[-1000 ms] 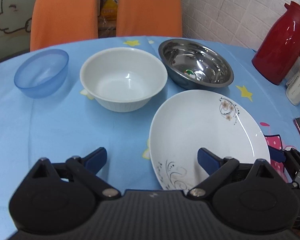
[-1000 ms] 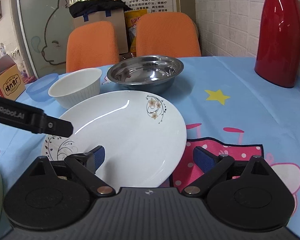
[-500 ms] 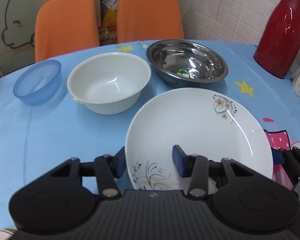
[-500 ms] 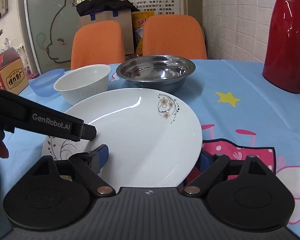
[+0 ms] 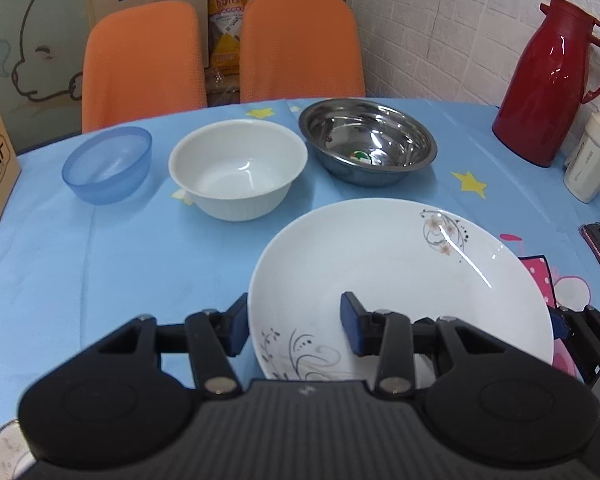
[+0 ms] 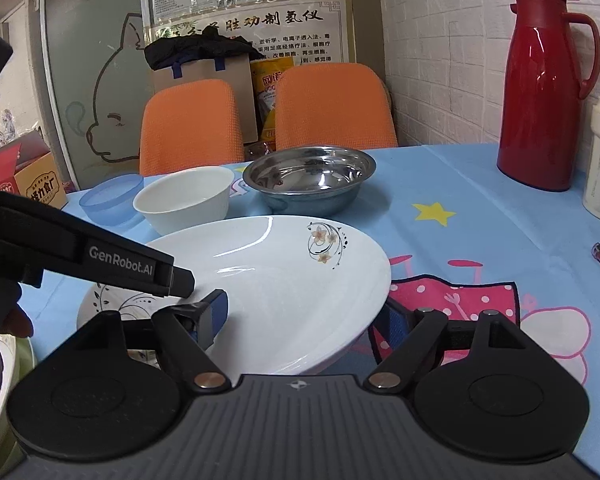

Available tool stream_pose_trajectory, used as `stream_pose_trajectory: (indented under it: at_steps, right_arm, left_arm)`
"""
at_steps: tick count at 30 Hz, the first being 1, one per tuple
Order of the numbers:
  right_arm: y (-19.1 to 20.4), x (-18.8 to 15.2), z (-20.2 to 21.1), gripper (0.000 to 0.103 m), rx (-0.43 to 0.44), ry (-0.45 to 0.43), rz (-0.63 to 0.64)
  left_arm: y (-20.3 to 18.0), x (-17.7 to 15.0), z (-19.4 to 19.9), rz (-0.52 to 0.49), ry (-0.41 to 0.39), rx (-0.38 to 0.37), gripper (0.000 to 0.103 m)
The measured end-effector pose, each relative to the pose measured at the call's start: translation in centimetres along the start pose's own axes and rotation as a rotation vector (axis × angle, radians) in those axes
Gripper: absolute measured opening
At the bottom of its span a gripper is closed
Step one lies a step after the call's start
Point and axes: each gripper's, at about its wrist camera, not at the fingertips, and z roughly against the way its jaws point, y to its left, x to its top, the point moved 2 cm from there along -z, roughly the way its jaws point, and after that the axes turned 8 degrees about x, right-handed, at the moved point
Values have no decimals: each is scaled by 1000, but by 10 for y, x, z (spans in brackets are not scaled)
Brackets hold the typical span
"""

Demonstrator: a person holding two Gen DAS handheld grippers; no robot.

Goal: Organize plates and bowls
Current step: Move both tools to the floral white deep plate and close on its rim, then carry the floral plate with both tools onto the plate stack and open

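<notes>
Left wrist view: the left hand-held gripper (image 5: 294, 328) straddles the near-left rim of the white plate (image 5: 404, 280), one blue pad outside the rim and one over the plate's face; the pads are drawn in, but whether they pinch the rim cannot be told. The plate lies on the blue table (image 5: 100, 272) with nothing in it. Beyond it stand a blue plastic bowl (image 5: 108, 164), a white bowl (image 5: 238, 168) and a steel bowl (image 5: 368, 146); the first two hold nothing, and the steel one shows a small green-and-white spot at its bottom, unclear what. A red thermos (image 5: 552, 80) stands far right.

Right wrist view: the right hand-held gripper (image 6: 306, 316) has its fingers spread either side of the plate's (image 6: 300, 280) near-right rim, the right pad under the edge; a firm grip cannot be confirmed. Here the plate's right side looks tilted up off the table. This view alone shows the left gripper's black arm (image 6: 100, 256) reaching over the plate, and two orange chairs (image 6: 332, 108) in full.
</notes>
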Motion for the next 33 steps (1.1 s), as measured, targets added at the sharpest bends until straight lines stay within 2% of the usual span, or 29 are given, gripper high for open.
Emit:
stream_pose_trajectory:
  at_steps: [6, 13, 27, 33]
  right_arm:
    - [20, 0, 14, 103, 29, -36, 9]
    - [54, 1, 24, 103, 89, -62, 48]
    - [145, -16, 48, 103, 237, -65, 163]
    - [182, -41, 54, 103, 309, -21, 208]
  left_arm:
    - [20, -9, 29, 20, -58, 45, 40]
    - [60, -24, 55, 87, -74, 72, 40]
    - [151, -101, 123, 235, -104, 170, 40]
    - [177, -139, 131, 282, -76, 216, 41]
